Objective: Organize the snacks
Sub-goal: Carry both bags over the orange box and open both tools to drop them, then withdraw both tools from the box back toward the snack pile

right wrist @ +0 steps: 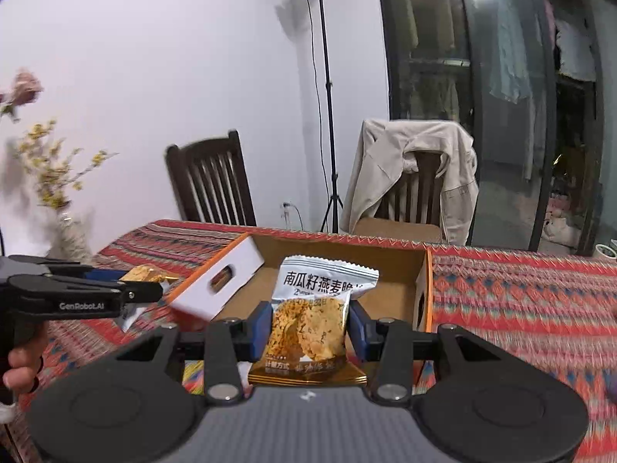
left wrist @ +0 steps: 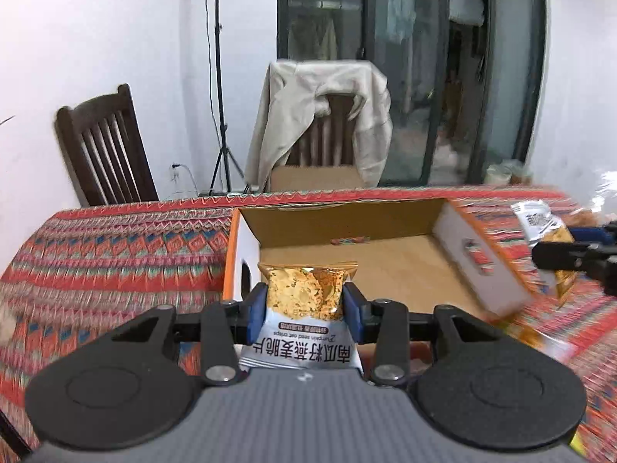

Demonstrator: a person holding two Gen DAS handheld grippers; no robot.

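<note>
Two wrist views over a desk (left wrist: 115,247) covered w/ a red patterned cloth. The left claw (left wrist: 304,308) pinches a pumpkin seed oat crisps packet (left wrist: 304,308) between its blue pads, printed name toward the camera and upside down. The right claw (right wrist: 310,328) pinches a second oat crisps packet (right wrist: 316,308), name at the top, gold edge toward the camera. Both packets hang in front of an open cardboard box (left wrist: 385,266) on the desk (orange-edged, white end walls w/ handle cut-outs), its brown floor looking bare. In the right view, the left claw shows at the left edge w/ a person's hand (right wrist: 21,362) on its handle. Beyond the desk: two dark wooden chairs, one draped w/ a beige jacket (left wrist: 320,115), a light stand (right wrist: 327,115) and glass doors. Blurred flowers in a vase (right wrist: 73,231) stand at the desk's left.
</note>
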